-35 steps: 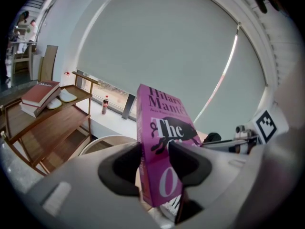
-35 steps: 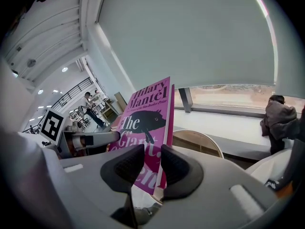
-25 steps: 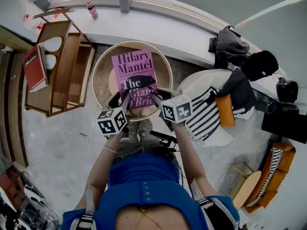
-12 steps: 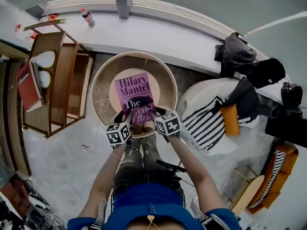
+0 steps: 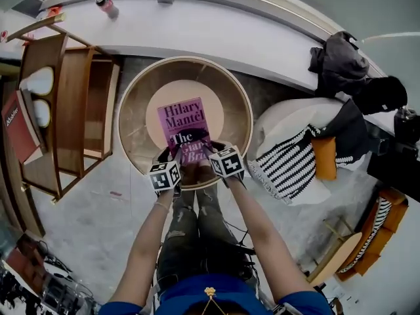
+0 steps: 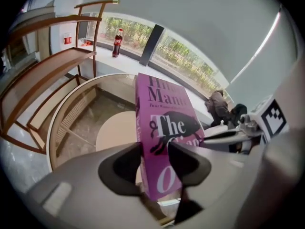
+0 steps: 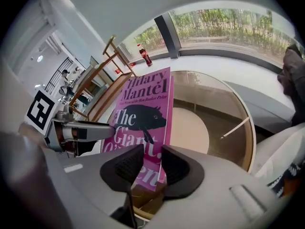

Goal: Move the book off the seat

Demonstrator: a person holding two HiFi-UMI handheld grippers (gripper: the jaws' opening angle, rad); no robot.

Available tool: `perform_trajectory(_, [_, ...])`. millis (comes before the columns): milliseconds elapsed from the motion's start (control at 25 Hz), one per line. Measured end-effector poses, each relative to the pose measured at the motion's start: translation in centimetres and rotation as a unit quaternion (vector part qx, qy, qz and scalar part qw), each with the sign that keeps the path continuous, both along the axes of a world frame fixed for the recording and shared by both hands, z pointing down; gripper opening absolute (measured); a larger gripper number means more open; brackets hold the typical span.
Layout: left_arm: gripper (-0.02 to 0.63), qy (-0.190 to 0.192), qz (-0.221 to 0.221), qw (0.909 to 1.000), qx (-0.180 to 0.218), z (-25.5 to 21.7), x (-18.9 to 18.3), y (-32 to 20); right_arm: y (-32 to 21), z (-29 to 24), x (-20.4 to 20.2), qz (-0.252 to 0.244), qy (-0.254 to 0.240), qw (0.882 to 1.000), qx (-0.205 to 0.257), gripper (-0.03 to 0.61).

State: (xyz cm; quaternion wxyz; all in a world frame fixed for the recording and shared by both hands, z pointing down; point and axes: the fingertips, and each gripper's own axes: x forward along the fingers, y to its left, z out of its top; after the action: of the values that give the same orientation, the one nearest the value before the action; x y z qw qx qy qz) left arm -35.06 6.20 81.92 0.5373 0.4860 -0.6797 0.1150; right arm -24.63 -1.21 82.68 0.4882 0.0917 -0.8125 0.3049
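Book (image 5: 184,125) juts ahead of my jaws; left gripper (image 5: 174,155) and right gripper (image 5: 210,149) each clamp a near corner.

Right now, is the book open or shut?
Shut: the book shows its whole pink front cover, and no pages are spread.

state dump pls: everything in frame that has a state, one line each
pink book: closed, cover up, gripped at its near edge, over the round table
left claw: shut on pink book
right claw: shut on pink book
bottle: upright, capped, on the ledge
red book: closed, leaning on the shelf
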Motion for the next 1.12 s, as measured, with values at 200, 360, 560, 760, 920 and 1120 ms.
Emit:
perform_trajectory(200, [0.17, 0.008, 0.003, 0.9993, -0.035, 3.6, -0.1, 1.2, 1.2, 3.9, -0.1, 0.005, 0.017, 1.0, -0.018, 0.117])
perform_trajectory(360, [0.173, 0.015, 0.008, 0.9985, -0.051, 6.0, -0.6, 1.5, 1.6, 6.2, -0.5, 0.009, 0.028, 0.999, -0.024, 0.117])
perform_trajectory(560, [0.181, 0.023, 0.008, 0.9981, -0.057, 7.5, -0.9, 1.4, 1.7, 7.3, -0.7, 0.012, 0.033, 0.999, -0.027, 0.12])
perform_trajectory(760, [0.19, 0.029, 0.018, 0.9978, -0.056, 7.8, -1.2, 1.3, 1.6, 7.5, -1.0, 0.002, 0.031, 0.999, -0.03, 0.12])
perform_trajectory(920, [0.193, 0.036, 0.026, 0.9969, -0.064, 7.9, -1.0, 1.3, 1.8, 7.4, -0.9, -0.001, 0.045, 0.999, -0.028, 0.121])
perform_trajectory(1120, [0.193, 0.033, 0.022, 0.9971, -0.065, 7.9, -1.1, 1.3, 1.8, 7.6, -0.9, 0.002, 0.045, 0.999, -0.024, 0.121])
